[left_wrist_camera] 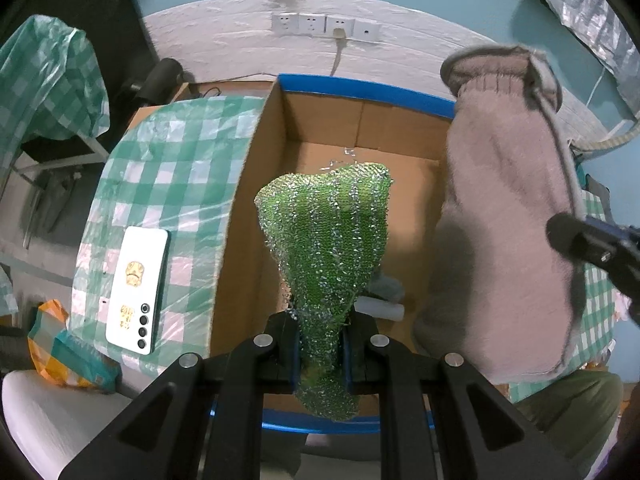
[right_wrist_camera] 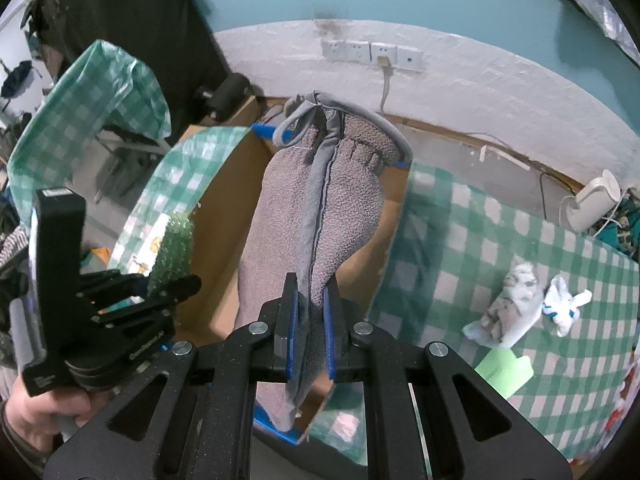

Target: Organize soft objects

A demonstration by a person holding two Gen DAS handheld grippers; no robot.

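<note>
Two grippers hang over one landmark, the open brown cardboard box with blue-taped rim [left_wrist_camera: 256, 168], which stands on the table under a green-and-white checked plastic cloth [left_wrist_camera: 168, 184]. Above the box's right side, the right gripper [right_wrist_camera: 311, 304] has its jaws clamped on a long grey fleece mitt with a hanging loop [right_wrist_camera: 320, 208]. Over the box's middle, the left gripper [left_wrist_camera: 320, 344] pinches a glittery green mesh scrubbing cloth [left_wrist_camera: 328, 236]. Left of the box lies a white smartphone [left_wrist_camera: 136, 288]. Right of it sit two small pale plush toys [right_wrist_camera: 508, 308].
</note>
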